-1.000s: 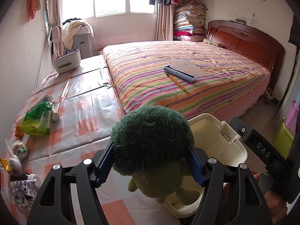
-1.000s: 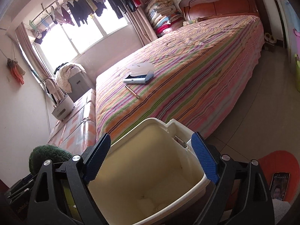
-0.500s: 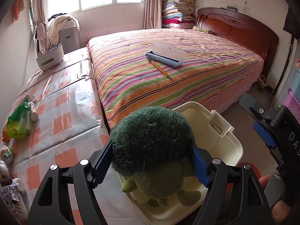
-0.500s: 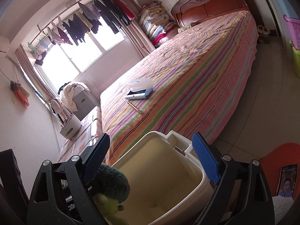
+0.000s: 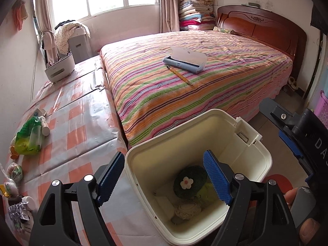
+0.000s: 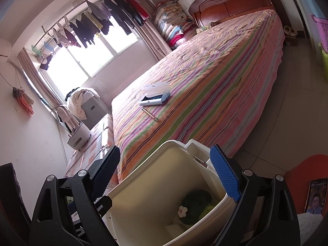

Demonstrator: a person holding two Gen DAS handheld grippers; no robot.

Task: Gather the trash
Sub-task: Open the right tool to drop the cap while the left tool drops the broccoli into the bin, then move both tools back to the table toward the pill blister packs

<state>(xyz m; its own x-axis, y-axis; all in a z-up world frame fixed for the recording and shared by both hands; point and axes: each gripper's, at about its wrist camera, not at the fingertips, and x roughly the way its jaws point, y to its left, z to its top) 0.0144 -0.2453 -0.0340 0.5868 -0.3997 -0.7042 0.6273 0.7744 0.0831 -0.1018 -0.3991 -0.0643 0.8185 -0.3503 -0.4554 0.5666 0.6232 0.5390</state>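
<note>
Jaws of left gripper (image 5: 164, 177) were opening w/ nothing between; we saw green plush toy (image 5: 189, 181) lying inside cream bin (image 5: 231, 121). Right gripper (image 6: 171, 176) jaws stood wide around bin rim, contact unclear.

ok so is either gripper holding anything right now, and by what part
The left gripper holds nothing: its jaws are opening, and the green plush toy lies in the bin. The right gripper straddles the bin's near rim, but whether its pads press on it cannot be told.
</note>
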